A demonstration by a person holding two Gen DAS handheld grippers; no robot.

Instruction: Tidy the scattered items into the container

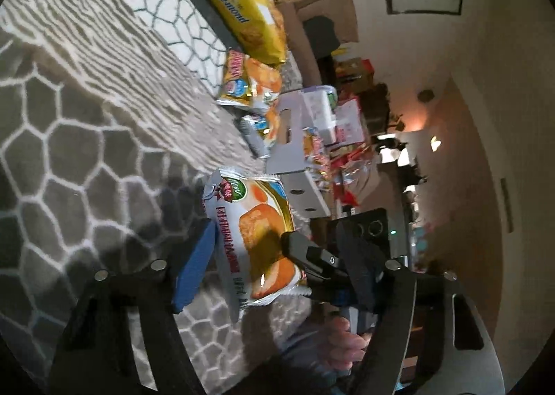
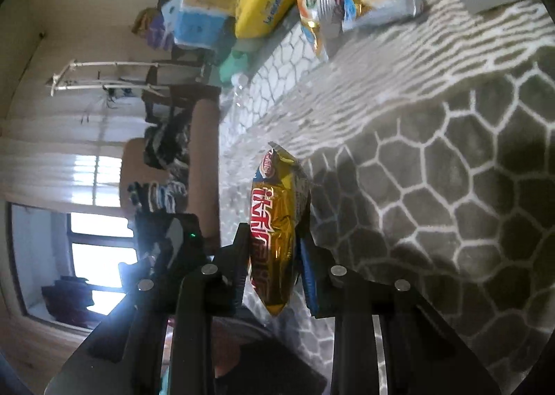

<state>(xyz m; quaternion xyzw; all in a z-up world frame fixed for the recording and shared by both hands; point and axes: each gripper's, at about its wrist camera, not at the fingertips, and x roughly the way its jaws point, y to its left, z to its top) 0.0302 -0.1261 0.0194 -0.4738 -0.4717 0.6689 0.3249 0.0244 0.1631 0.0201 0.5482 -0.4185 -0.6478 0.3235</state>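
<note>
Left wrist view: left claw [image 1: 242,266] has a cake pack [image 1: 255,238] between its blue pad and black finger. Pads look close on the wrapper but can't confirm a firm pinch, so I call it not yet clamped. Pack sits near, over the patterned rug [image 1: 69,152].

Right wrist view: right claw [image 2: 274,256] is closed tight on a gold snack pack [image 2: 277,221], pack upright between the pads, clear of the rug.

Far up the rug, more items: yellow biscuit pack [image 1: 242,2], two small cake packs [image 1: 249,82] just beside it, all well apart from the claws. A white perforated piece [image 1: 295,159] shows past the cake pack, prob the container's wall, can't tell for sure.

Step in hand, my read: secure both packs, then carry to the container. To do well: finish closing left claw on the pack's middle, not the crimped edge, w/o crushing the cake. Keep right pack upright so the foil doesn't slip. Move one claw at a time near the container, avoid the claws bumping.
</note>
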